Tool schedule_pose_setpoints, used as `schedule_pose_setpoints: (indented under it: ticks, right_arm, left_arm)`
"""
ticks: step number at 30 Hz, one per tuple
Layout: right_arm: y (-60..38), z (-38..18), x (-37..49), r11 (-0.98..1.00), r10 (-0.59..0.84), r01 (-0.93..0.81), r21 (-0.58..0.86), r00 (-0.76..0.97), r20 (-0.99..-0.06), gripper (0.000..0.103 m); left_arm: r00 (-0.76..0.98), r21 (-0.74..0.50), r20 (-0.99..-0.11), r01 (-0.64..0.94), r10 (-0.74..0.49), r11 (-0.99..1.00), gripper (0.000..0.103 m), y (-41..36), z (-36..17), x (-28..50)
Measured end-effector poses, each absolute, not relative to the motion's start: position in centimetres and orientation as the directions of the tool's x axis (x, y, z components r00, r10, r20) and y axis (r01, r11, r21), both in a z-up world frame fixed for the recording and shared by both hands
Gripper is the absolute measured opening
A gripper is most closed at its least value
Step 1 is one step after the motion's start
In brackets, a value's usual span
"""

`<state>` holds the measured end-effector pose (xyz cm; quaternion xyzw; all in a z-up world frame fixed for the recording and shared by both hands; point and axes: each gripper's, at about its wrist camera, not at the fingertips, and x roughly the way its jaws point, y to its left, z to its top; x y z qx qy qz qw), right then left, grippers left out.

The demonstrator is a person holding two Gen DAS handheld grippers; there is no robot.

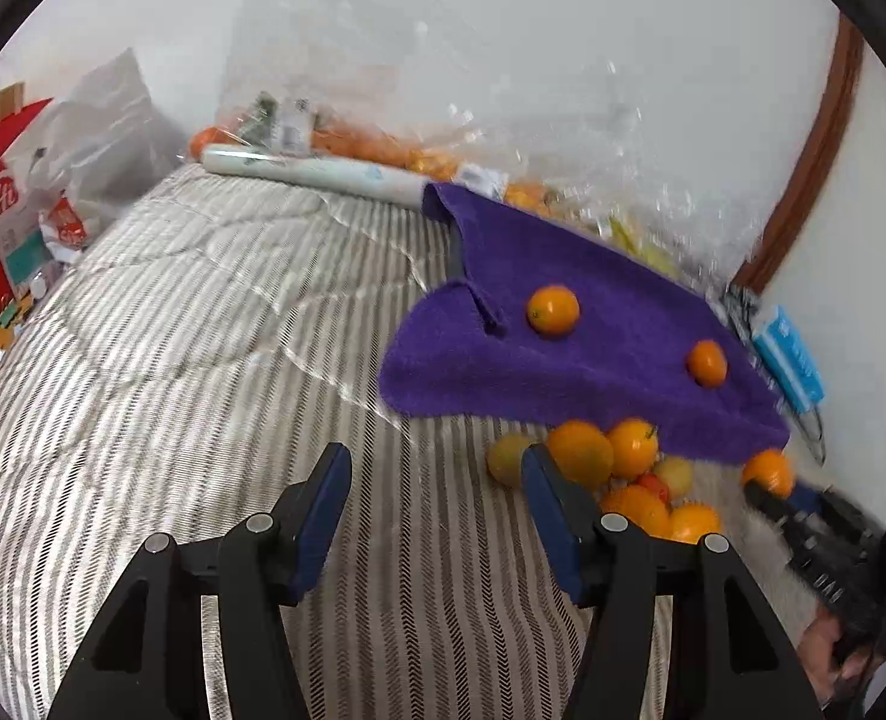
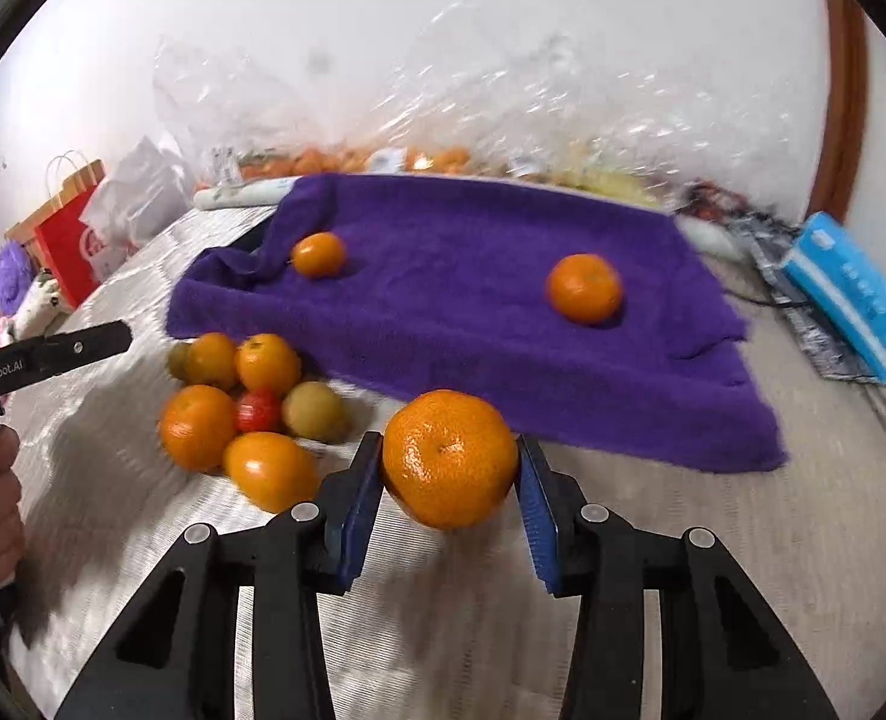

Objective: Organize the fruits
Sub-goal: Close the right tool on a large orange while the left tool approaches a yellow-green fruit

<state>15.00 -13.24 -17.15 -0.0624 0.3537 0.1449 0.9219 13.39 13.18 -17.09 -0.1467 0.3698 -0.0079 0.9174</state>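
Note:
My right gripper (image 2: 450, 468) is shut on a large orange (image 2: 448, 459) and holds it just above the striped bed cover, in front of a purple towel (image 2: 472, 312). Two small oranges (image 2: 318, 254) (image 2: 584, 288) lie on the towel. A pile of oranges, yellowish fruits and one red fruit (image 2: 245, 414) sits on the cover at the towel's near left edge. My left gripper (image 1: 434, 474) is open and empty over the cover, left of the pile (image 1: 616, 468). The towel (image 1: 592, 348) and the right gripper's held orange (image 1: 768, 471) also show in the left wrist view.
Clear plastic bags of oranges and other fruit (image 2: 383, 162) lie along the wall behind the towel. A rolled white tube (image 1: 311, 171) lies by them. Red and white bags (image 1: 35, 192) stand at the left. A blue tissue pack (image 2: 850, 294) lies at the right.

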Motion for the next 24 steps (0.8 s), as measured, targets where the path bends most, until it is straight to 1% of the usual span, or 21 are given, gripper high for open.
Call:
schedule_pose_setpoints:
  ticks: [4, 5, 6, 8, 11, 13, 17, 19, 24]
  right_arm:
    - [-15.7, -17.0, 14.6, 0.956, 0.239, -0.291, 0.032, 0.712, -0.66, 0.043]
    - [-16.1, -17.0, 14.5, 0.955, 0.251, -0.293, 0.048, 0.709, -0.659, 0.043]
    - [-16.5, -17.0, 14.4, 0.955, 0.257, -0.291, 0.06, 0.709, -0.657, 0.043]
    - [-17.0, -16.9, 14.3, 0.956, 0.264, -0.285, 0.076, 0.713, -0.65, 0.043]
    - [-17.5, -16.9, 14.3, 0.948, 0.299, -0.297, 0.115, 0.706, -0.642, 0.043]
    - [-17.4, -17.0, 14.4, 0.946, 0.304, -0.301, 0.119, 0.7, -0.646, 0.043]
    - [-17.1, -17.2, 14.5, 0.942, 0.312, -0.313, 0.119, 0.689, -0.654, 0.043]
    - [-17.1, -17.3, 14.6, 0.941, 0.314, -0.315, 0.122, 0.683, -0.66, 0.043]
    - [-17.3, -17.3, 14.6, 0.941, 0.319, -0.31, 0.134, 0.682, -0.659, 0.043]
  left_arm:
    - [0.718, -0.197, -0.688, -0.047, -0.104, 0.979, 0.055, 11.5, -17.0, 13.9]
    - [0.713, -0.179, -0.694, -0.029, -0.105, 0.983, 0.054, 11.0, -17.0, 14.1]
    - [0.702, -0.169, -0.704, -0.015, -0.11, 0.985, 0.05, 10.7, -17.1, 14.4]
    - [0.683, -0.157, -0.722, -0.011, -0.107, 0.988, 0.048, 10.3, -17.4, 15.0]
    - [0.672, -0.158, -0.732, -0.011, -0.109, 0.987, 0.042, 10.2, -17.6, 15.3]
    - [0.68, -0.17, -0.725, -0.024, -0.109, 0.985, 0.042, 10.3, -17.5, 15.3]
    - [0.682, -0.148, -0.724, -0.014, -0.099, 0.989, 0.041, 9.6, -17.0, 15.8]
    - [0.683, -0.135, -0.724, -0.007, -0.094, 0.991, 0.038, 9.1, -16.9, 16.0]
    - [0.666, -0.131, -0.739, 0.003, -0.1, 0.991, 0.028, 8.8, -17.6, 16.8]
